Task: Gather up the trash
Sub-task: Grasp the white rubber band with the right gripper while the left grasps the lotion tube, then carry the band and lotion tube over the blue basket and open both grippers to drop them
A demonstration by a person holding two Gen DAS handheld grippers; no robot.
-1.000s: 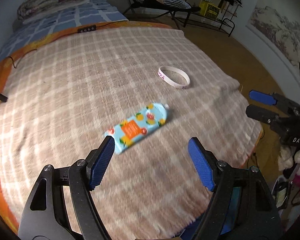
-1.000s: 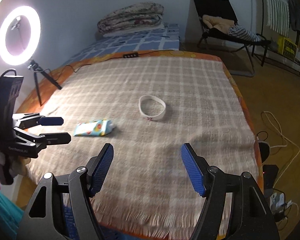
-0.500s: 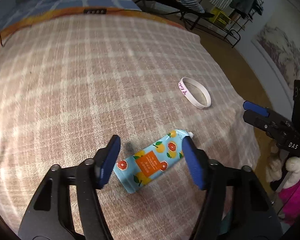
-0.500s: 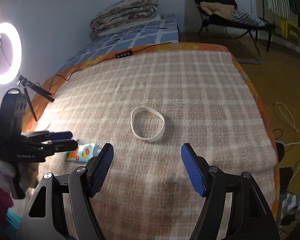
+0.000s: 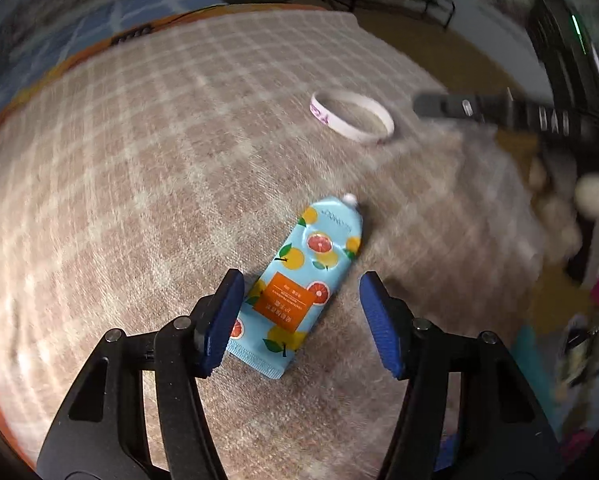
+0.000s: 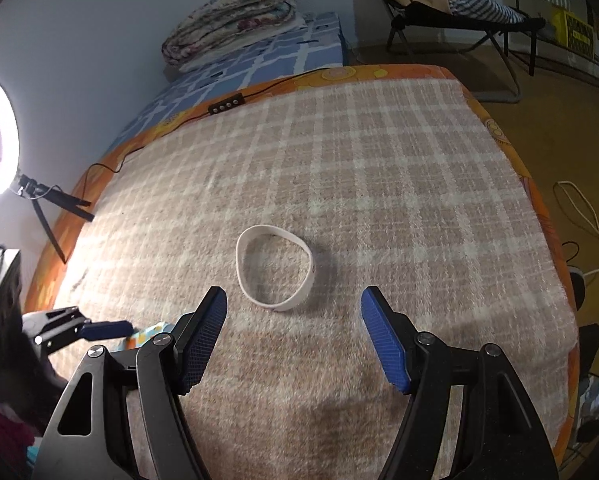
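While the left gripper is standing with its jaws wide apart around the lower half of the fruit-printed tube, nothing is being clamped yet. Item: tube, lying flat and slantwise on the checked blanket, cap end pointing away, its crimped end close by the left pad. Item: white band, lying on the blanket just ahead of the right gripper, whose jaws are likewise gaping and empty. Risk: closing on the slanted, slippery tube is likely turning or squirting it aside; the pads may be pinching blanket pile; the limp band is folding easily.
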